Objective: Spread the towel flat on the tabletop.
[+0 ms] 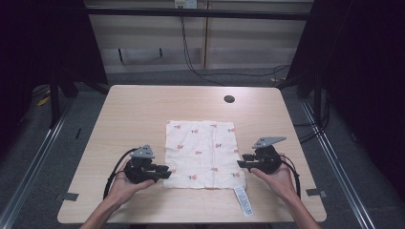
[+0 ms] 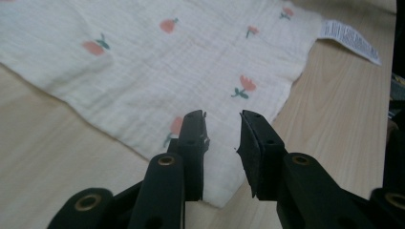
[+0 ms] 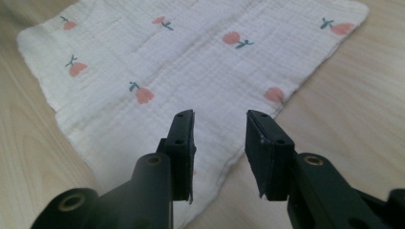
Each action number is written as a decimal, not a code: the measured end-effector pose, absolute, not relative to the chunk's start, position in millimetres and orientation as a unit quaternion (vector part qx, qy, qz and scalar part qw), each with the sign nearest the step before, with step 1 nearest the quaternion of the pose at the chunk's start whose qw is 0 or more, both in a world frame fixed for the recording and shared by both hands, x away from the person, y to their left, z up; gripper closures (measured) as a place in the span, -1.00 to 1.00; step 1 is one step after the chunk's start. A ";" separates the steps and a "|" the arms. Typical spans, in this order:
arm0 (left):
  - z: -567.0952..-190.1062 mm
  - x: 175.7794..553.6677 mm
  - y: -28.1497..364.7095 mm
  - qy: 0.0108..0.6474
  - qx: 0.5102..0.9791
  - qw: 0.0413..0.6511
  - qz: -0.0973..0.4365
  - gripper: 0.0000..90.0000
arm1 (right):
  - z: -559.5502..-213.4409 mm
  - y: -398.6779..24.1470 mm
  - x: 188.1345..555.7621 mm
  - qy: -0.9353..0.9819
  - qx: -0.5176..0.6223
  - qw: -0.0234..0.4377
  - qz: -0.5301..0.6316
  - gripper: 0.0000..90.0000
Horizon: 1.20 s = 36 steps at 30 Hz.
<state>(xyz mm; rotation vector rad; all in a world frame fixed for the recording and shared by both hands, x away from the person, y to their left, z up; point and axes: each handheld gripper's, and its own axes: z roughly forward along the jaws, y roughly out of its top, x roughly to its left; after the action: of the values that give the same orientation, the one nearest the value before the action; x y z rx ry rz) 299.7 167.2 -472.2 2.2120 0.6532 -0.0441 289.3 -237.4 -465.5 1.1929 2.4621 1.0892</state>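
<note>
One cloth [image 1: 203, 152]: a white muslin square printed with small pink flowers on green stems, lying flat and spread near the middle of the table, slightly toward the near edge. One care label [image 1: 243, 201]: a white printed strip sewn at the cloth's near right corner, lying on the wood and pointing toward the near edge. Two hand-held grippers, each black with two jaws, a grey three-cornered plate on top and a trailing black cable. The left gripper [image 1: 165, 171] sits at the cloth's near left corner, its jaws parted with a clear gap; in the left gripper view [image 2: 222, 136] that corner lies under and between the tips, and the pads do not press on it. The right gripper [image 1: 242, 161] sits at the cloth's right edge close to the near right corner, jaws likewise apart; in the right gripper view [image 3: 219, 133] a corner of the cloth lies beneath the gap, ungripped. Two hands and forearms enter from the near edge, one on each gripper. One table [image 1: 138, 109]: light wood-grain top with rounded corners and one dark round hole [image 1: 229, 98] far right of centre. Surroundings: grey floor, metal rails along both sides, black curtains left and right, a pale panelled wall at the far end with black cables hanging down and running across the floor.
</note>
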 end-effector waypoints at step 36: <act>-487.8 255.8 174.6 0.218 0.917 0.333 -0.021 1.00 | -493.4 -228.4 254.8 0.855 0.385 0.086 0.338 0.98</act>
<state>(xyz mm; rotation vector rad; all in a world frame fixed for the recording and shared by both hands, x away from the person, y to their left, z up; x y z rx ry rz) 255.8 174.6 -487.8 2.3962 0.5682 -0.0560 254.8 -228.4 -493.4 1.1465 2.5471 1.0065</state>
